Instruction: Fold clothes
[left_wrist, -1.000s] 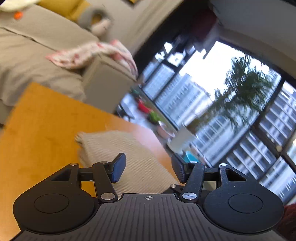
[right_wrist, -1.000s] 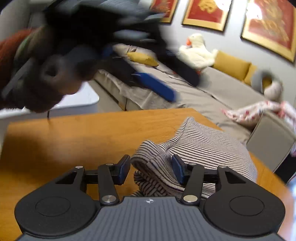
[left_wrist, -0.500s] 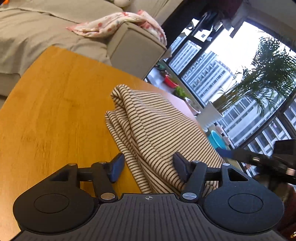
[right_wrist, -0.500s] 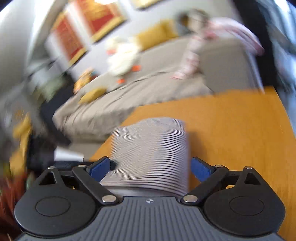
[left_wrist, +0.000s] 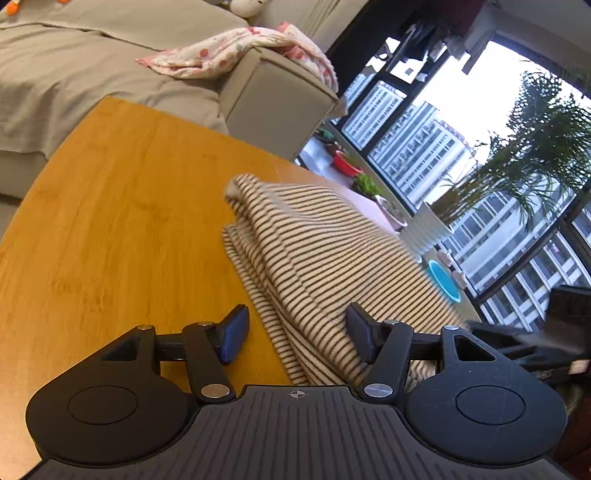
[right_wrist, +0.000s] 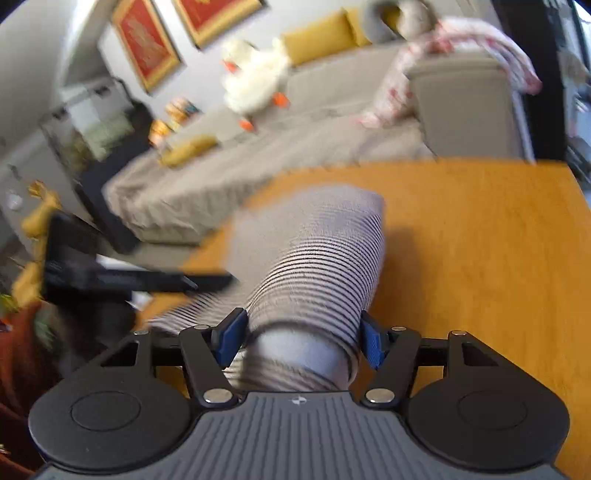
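A cream and dark striped garment (left_wrist: 332, 258) lies bunched in folds on the orange wooden table (left_wrist: 110, 221). My left gripper (left_wrist: 295, 336) is open low over the table. The garment's near edge lies between its fingers: the right pad rests on the cloth, and the left pad (left_wrist: 234, 334) stands clear over bare wood. In the right wrist view a thick roll of the same garment (right_wrist: 317, 266) fills my right gripper (right_wrist: 299, 341). Its jaws are closing, and both blue pads touch the roll's sides. The left gripper's fingers (right_wrist: 199, 280) show blurred at the left.
A beige sofa (left_wrist: 92, 66) stands behind the table, with a floral blanket (left_wrist: 229, 55) over its arm. A white plush duck (right_wrist: 255, 81) and yellow cushions lie on it. Tall windows (left_wrist: 443, 147) and plant pots are at the right. The table's far edge (right_wrist: 443, 164) runs near the sofa.
The right gripper has rolled and swung round; its jaws went wide, then narrowed onto the striped roll. The left gripper sank toward the table, and the garment's edge now lies between its fingers.
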